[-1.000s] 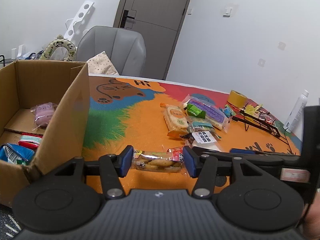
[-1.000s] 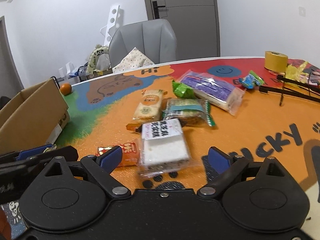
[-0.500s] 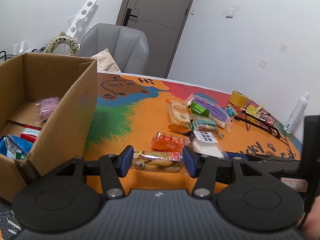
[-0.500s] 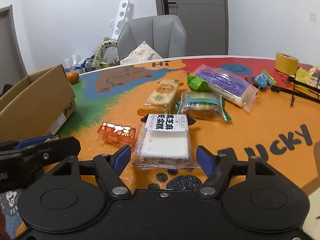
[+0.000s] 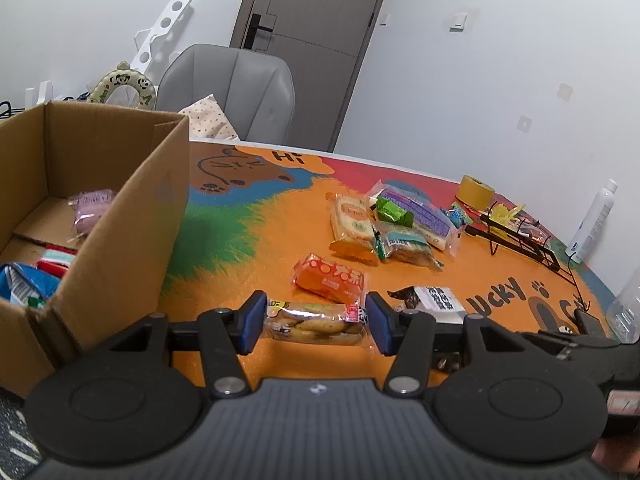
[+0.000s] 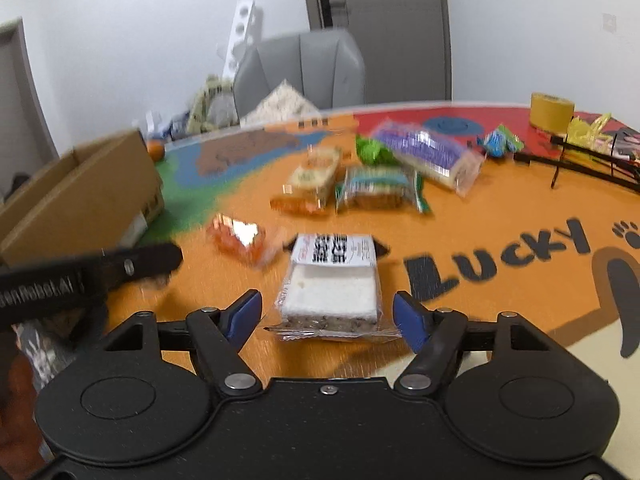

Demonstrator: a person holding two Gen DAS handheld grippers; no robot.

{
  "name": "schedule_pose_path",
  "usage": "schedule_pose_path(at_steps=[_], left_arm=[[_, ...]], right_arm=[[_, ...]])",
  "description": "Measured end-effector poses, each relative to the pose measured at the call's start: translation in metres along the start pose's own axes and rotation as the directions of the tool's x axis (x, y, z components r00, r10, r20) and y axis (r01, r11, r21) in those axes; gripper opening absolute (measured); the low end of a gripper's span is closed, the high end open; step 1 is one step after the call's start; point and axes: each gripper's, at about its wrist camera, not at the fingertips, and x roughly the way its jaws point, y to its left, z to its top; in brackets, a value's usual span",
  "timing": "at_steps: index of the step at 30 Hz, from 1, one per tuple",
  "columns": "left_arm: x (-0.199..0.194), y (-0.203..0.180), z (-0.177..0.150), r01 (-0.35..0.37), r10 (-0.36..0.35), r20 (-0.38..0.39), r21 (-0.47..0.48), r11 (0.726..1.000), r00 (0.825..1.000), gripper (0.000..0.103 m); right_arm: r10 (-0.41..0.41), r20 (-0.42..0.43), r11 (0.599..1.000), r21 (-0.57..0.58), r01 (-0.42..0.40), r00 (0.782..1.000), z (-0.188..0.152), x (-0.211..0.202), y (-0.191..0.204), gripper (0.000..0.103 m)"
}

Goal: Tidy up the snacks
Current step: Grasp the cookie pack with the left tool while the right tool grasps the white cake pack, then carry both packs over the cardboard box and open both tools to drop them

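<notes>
At the far left, an open cardboard box stands on the bench, which is covered by a bright cartoon mat, mostly orange with green, blue and red patches. Inside the box lie a pink wrapped snack, a red-striped packet and a blue bag.

Just right of the box, the left gripper is clenched on a clear packet of cookies, its blue fingers pressing on both ends of the wrapper. Just beyond it an orange packet lies flat on the mat.

Further right, the right gripper sits over a white cake slice in clear wrap with a black-and-white label. Its jaws have just been closing, with the cake between them. The cake's wrapper edges reach near the blue fingers, but a small gap shows on each side, so the fingers are not yet gripping it. This view is blurred by motion.

Toward the back middle of the bench lies a cluster of snacks: a yellow cracker pack, a green-banded biscuit pack, a small green pouch and a long purple pack.

At the far right stand a roll of yellow tape, a black wire rack and a white spray bottle. A grey chair sits behind the bench, before a grey door.
</notes>
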Motion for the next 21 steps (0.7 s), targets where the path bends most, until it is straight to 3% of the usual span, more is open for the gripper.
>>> schedule_pose_path(at_steps=[2, 8, 9, 10, 11, 12, 16, 21], left_arm=[[0.0, 0.0, -0.001, -0.002, 0.002, -0.006, -0.005, 1.0, 1.0, 0.053], [-0.009, -0.004, 0.001, 0.003, -0.003, 0.012, 0.003, 1.0, 1.0, 0.053], [-0.011, -0.004, 0.002, 0.002, -0.002, 0.015, 0.007, 1.0, 1.0, 0.053], [-0.012, -0.004, 0.003, 0.001, -0.001, 0.017, 0.009, 1.0, 1.0, 0.053], [-0.012, -0.004, 0.004, -0.002, 0.002, 0.016, 0.01, 1.0, 1.0, 0.053], [-0.012, -0.004, 0.004, -0.003, 0.003, 0.017, 0.01, 1.0, 1.0, 0.053], [-0.016, -0.006, 0.006, 0.001, -0.002, 0.028, 0.014, 1.0, 1.0, 0.053], [-0.022, -0.011, 0.009, 0.019, -0.02, 0.04, 0.026, 0.999, 0.999, 0.053]], right_arm=[[0.0, 0.0, 1.0, -0.02, 0.0, 1.0, -0.002, 0.001, 0.003, 0.077], [-0.045, 0.006, 0.998, -0.039, 0.045, 0.999, 0.004, 0.016, 0.008, 0.079], [-0.059, 0.012, 0.997, -0.057, 0.059, 0.998, 0.003, 0.018, 0.009, 0.076], [-0.074, 0.015, 0.995, -0.073, 0.074, 0.997, 0.002, 0.018, 0.011, 0.069], [-0.085, 0.02, 0.993, -0.083, 0.086, 0.996, 0.002, 0.017, 0.013, 0.053], [-0.081, 0.022, 0.993, -0.087, 0.083, 0.996, 0.003, 0.016, 0.012, 0.049], [-0.028, 0.005, 0.999, -0.041, 0.028, 1.0, 0.005, 0.008, 0.004, 0.047], [-0.024, 0.026, 1.0, -0.014, 0.024, 0.999, 0.006, -0.005, 0.0, 0.047]])
